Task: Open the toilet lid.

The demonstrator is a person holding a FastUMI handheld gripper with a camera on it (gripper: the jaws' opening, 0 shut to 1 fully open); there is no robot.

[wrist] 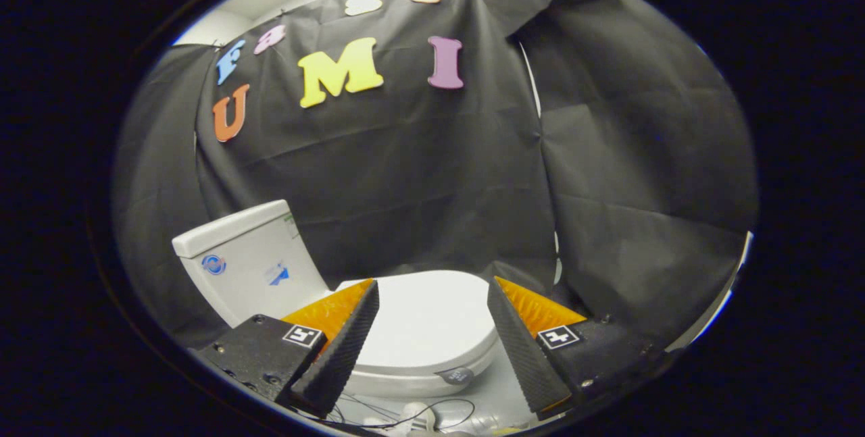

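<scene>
Toilet lid closed, between spread hand-held gripper fingers.

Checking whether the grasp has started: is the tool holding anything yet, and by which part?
Nothing is held. The tool is open, its fingers spread apart above the closed lid, touching nothing.

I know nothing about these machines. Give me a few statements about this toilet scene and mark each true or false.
1. The toilet lid is down. True.
2. The tongs are clamped on the lid. False: their fingers stand open, apart, with the lid seen between and beyond them.
3. The tank stands behind the lid, lying left of the fingers. True.
4. The tank's cover is missing. False: it is on.
5. Thin cables lie on the floor below the bowl. True.
</scene>
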